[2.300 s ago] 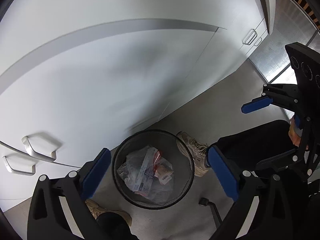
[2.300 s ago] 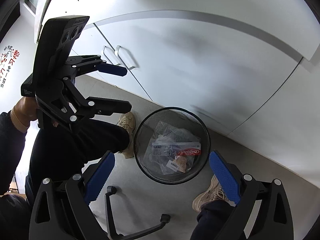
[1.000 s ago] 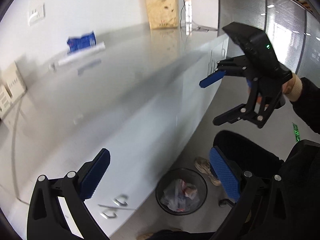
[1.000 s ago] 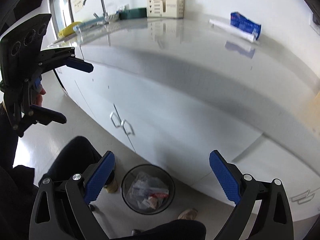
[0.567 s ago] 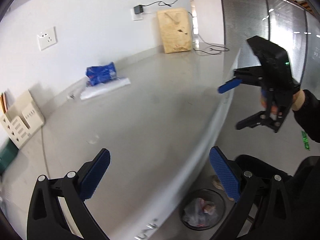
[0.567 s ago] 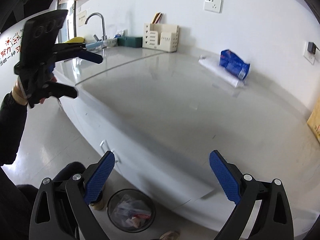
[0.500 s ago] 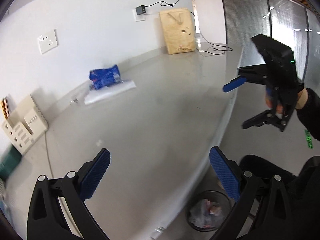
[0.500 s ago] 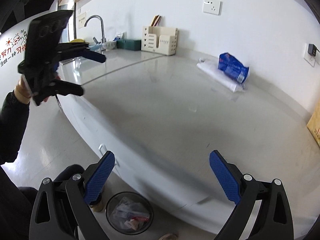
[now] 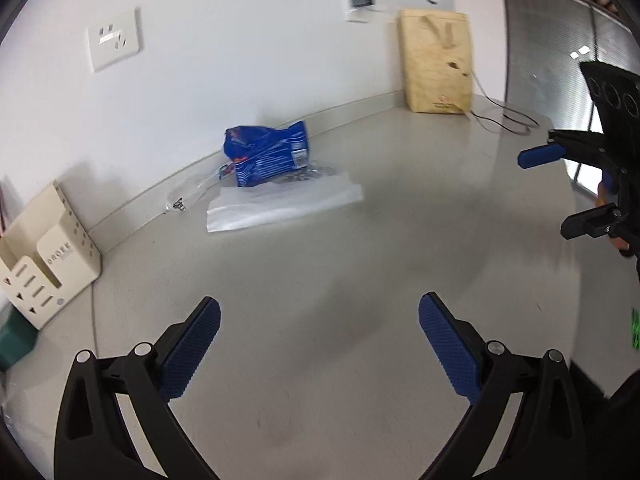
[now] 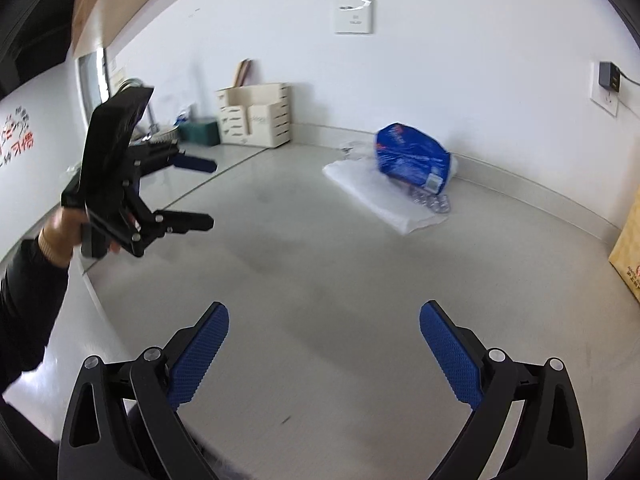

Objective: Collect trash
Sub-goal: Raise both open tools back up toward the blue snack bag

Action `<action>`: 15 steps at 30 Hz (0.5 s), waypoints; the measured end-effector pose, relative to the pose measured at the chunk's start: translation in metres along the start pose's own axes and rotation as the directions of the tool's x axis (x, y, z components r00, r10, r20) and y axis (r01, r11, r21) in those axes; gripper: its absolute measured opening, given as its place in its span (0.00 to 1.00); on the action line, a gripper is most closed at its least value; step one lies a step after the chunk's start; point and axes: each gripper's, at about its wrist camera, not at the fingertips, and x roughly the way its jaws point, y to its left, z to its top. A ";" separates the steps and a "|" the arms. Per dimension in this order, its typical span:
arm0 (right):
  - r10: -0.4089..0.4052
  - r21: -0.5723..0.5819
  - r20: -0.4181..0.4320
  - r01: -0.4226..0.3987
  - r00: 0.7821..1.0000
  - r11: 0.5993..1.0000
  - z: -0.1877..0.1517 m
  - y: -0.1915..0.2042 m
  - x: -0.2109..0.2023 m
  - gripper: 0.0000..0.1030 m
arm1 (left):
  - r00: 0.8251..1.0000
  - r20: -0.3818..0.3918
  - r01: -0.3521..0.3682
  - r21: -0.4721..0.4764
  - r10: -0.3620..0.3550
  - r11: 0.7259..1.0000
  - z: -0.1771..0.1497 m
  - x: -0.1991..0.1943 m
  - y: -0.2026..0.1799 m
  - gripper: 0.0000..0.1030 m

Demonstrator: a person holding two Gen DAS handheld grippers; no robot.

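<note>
Both grippers up over the counter (image 9: pixel 320 280) with nothing in them: left gripper (image 9: pixel 316 344) spread wide, right gripper (image 10: pixel 324 352) spread wide too. Trash sitting well ahead near the back wall: blue wrapper (image 9: pixel 266 154) resting on one end of a clear plastic bag (image 9: pixel 280 206), plus a crinkly clear scrap (image 9: pixel 188 196) just to the side and what looks like a blister pack (image 10: pixel 430 202) tucked by the wrapper. Beige organizer (image 9: pixel 44 264) off to the left and a brown paper bag (image 9: pixel 436 64) standing in the far corner, probably not trash, so best left alone. Step in hand looks like the reach, not yet near the pile. Probably easiest to go for the wrapper first since it's on top and puffy, coming in low and level with pads either side of a crumpled ridge, then closing firmly. Thin clear bag likely slippery and flat, so better to pinch a raised edge than press straight down. Worth watching that the blister pack doesn't get dragged off the edge.
</note>
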 end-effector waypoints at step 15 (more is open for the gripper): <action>0.048 -0.001 0.010 -0.048 0.999 0.999 0.091 -0.091 0.093 0.94 | 0.995 -0.082 -0.071 -0.300 0.049 0.951 0.062 0.130 0.100 0.96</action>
